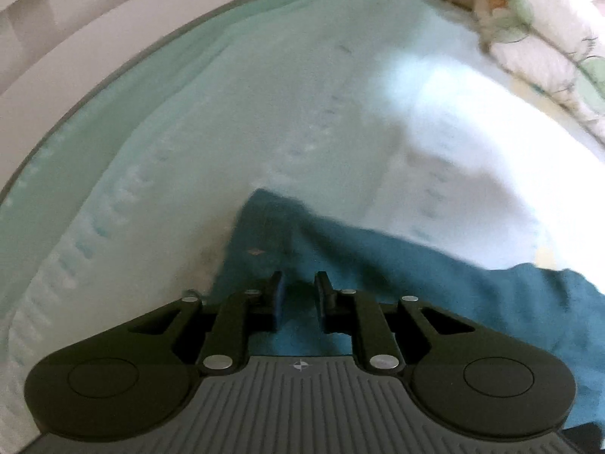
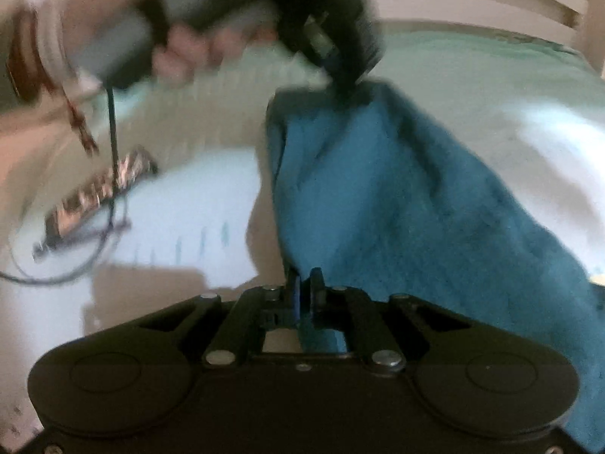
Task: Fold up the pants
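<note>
While the teal pants (image 2: 397,204) lie partly spread on the bed (image 1: 264,94), both tools have cloth between their fingers. On the left wrist view, the left tool (image 1: 299,295) sits over a raised corner of the pants (image 1: 378,265); its two black fingers stand close together with a narrow gap, and teal fabric fills that gap, so it is pinching the pants. From there the garment runs away to the lower right of that view, over the pale green and white bedcover. A quilted floral pillow (image 1: 537,38) lies at the far upper right, apart from the pants.

On the right wrist view, the right tool (image 2: 305,287) has its fingers pressed nearly together on an edge of the same teal fabric, at the near end of the garment. The cloth climbs from that tool up to the left tool (image 2: 340,38), seen blurred at the top, which grips the far upper corner so that the pants hang as a slanting sheet between the two. A person's hand (image 2: 181,34) wraps the grey handle of that left tool. A dark cable (image 2: 112,159) dangles from it, down toward a blurred patterned object (image 2: 102,193) lying on the bed at left.
</note>
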